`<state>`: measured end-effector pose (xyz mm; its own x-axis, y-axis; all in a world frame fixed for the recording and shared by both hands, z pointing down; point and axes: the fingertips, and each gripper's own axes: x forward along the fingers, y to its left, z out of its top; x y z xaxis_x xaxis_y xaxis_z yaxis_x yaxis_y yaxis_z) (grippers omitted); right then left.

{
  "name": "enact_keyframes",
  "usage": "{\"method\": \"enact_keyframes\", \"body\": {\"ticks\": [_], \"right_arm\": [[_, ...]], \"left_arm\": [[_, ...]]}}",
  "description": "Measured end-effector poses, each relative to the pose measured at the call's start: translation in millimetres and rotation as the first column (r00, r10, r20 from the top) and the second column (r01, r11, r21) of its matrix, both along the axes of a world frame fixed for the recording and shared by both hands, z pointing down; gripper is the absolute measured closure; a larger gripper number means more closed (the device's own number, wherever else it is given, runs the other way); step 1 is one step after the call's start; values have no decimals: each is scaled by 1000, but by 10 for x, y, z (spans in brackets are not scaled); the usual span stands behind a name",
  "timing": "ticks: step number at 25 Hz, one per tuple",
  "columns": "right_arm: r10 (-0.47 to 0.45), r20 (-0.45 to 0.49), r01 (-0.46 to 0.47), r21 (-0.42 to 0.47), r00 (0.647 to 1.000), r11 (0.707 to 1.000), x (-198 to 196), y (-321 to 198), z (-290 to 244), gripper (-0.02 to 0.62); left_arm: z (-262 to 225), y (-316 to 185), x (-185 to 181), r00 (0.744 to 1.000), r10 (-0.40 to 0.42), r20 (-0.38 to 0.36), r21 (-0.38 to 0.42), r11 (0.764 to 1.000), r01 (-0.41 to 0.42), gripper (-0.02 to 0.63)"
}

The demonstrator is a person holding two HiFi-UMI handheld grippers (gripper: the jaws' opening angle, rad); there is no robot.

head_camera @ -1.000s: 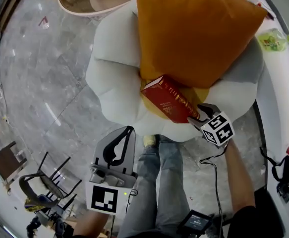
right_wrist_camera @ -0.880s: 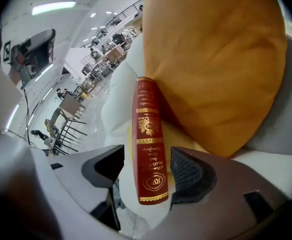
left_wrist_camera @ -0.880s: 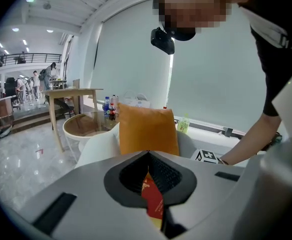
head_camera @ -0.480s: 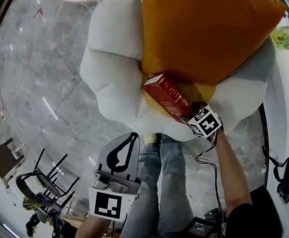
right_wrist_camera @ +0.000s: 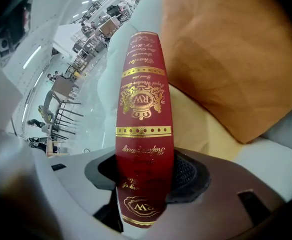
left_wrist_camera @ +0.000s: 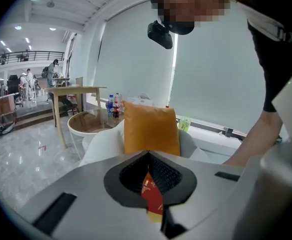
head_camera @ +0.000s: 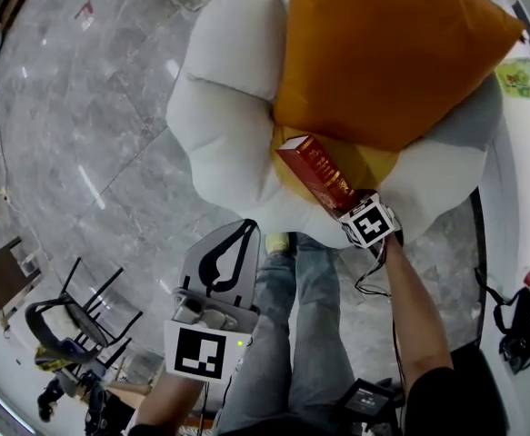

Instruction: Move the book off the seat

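Observation:
A red book [head_camera: 317, 175] with gold lettering stands on its edge, spine up, on a yellow pad on the white armchair seat [head_camera: 224, 125]. Just behind it leans a big orange cushion [head_camera: 392, 53]. My right gripper [head_camera: 345, 205] is at the book's near end. In the right gripper view its jaws are closing on the book [right_wrist_camera: 144, 114], and the pads [right_wrist_camera: 188, 176] press both covers. My left gripper [head_camera: 233, 243] hangs shut and empty in front of the seat, above the person's legs. In the left gripper view the book [left_wrist_camera: 152, 196] shows through the gap behind its tips.
A round glass-topped table [left_wrist_camera: 88, 121] with bottles [left_wrist_camera: 113, 104] stands left of the armchair. A white window ledge [head_camera: 519, 180] with a green packet [head_camera: 522, 78] runs along the right. A black wire chair [head_camera: 74, 325] stands on the marble floor at lower left.
The book has turned from lying flat to standing on its edge with the spine up. My right gripper has closed in on its near end. The left gripper has hardly moved.

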<state>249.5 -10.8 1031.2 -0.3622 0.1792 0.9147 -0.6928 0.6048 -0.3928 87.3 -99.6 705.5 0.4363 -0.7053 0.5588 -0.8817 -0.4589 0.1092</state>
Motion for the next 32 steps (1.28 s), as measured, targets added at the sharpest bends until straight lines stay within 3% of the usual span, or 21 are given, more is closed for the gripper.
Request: {"method": "enact_keyframes", "body": {"ticks": [9, 17, 22, 30, 32], "right_arm": [[40, 60, -40, -8, 997, 999, 172, -49, -1092, 356], [42, 246, -78, 137, 968, 988, -49, -353, -2869, 356], [84, 435, -196, 219, 897, 956, -253, -549, -4122, 356], [85, 662, -317, 238, 744, 918, -523, -449, -5643, 356], [77, 711, -344, 240, 699, 908, -605, -419, -5928, 356]], "left_arm": [[-942, -80, -185, 999, -34, 5, 98, 995, 33, 592], [-2136, 155, -624, 986, -165, -27, 186, 968, 167, 592], [-2805, 418, -1037, 971, -240, -15, 249, 939, 236, 592], [-3513, 1103, -1320, 934, -356, -32, 323, 881, 347, 592], [-3584, 1314, -1353, 928, -373, 5, 314, 882, 352, 592]]}}
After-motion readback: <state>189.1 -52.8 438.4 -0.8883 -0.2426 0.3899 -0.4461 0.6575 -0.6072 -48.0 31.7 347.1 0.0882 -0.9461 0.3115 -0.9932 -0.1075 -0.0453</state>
